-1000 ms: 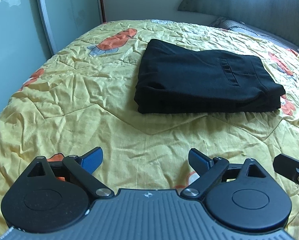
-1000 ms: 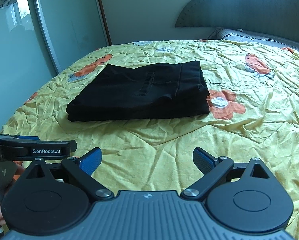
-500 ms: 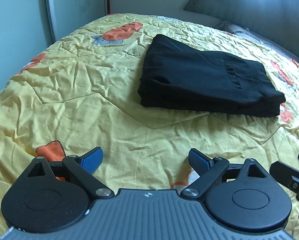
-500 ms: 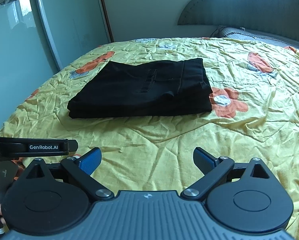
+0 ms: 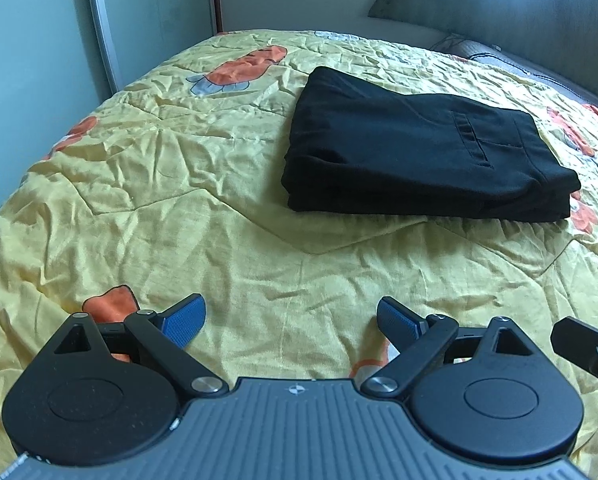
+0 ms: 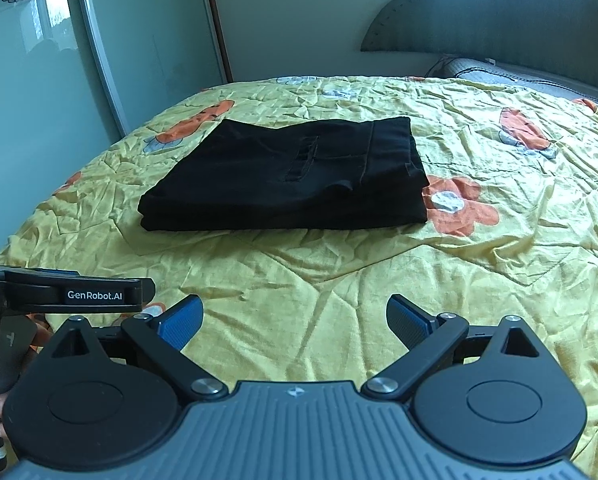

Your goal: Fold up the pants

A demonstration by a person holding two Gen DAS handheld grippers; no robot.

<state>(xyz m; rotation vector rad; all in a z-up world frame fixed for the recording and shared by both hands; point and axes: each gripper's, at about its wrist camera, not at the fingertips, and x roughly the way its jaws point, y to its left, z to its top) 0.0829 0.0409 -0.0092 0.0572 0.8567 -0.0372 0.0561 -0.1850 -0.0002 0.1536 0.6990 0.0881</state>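
Note:
Black pants point(image 5: 419, 152) lie folded in a flat rectangular stack on the yellow bedspread point(image 5: 179, 200). They also show in the right wrist view point(image 6: 283, 176), with a back pocket facing up. My left gripper point(image 5: 291, 320) is open and empty, held above the bedspread well short of the pants. My right gripper point(image 6: 293, 320) is open and empty, also held back from the pants. The left gripper's body point(image 6: 71, 294) shows at the left edge of the right wrist view.
The bedspread is wrinkled, with orange flower prints point(image 6: 459, 204). A padded headboard point(image 6: 499, 12) and a grey pillow point(image 6: 519, 76) are at the far right. Glass sliding wardrobe doors point(image 6: 99, 60) stand along the left side of the bed.
Both grippers have drawn back and lifted slightly, so the pants sit a little farther off. The pants have not moved. Both grippers stay open.

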